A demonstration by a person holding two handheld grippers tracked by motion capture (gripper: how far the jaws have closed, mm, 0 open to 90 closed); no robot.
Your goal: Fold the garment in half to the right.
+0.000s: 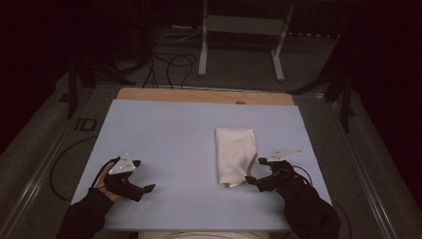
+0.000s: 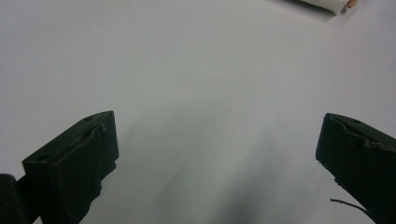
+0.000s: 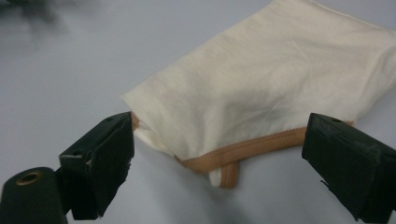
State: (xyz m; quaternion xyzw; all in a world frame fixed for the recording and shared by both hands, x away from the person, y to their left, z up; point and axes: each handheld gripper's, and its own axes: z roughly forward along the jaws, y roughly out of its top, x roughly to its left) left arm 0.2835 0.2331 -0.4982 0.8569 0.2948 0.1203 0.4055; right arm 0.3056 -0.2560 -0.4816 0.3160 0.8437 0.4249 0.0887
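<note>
Folded cloth (image 1: 236, 155) lies near the mat's right edge; right gripper (image 1: 255, 180) released beside its tan-trimmed corner, left gripper (image 1: 144, 175) released over bare mat (image 1: 164, 134).

Table (image 1: 164, 129): pale blue-grey sheet covers the top; a strip of bare wood (image 1: 199, 95) shows along the far edge. One folded cream cloth (image 1: 235, 154) with tan trim lies flat on the sheet, right of centre, toward the near side.

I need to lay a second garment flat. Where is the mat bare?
Bare mat runs from the folded cream cloth to the left edge, ahead of the left gripper. Crowded: the cloth's near end, where the open right gripper sits.
</note>
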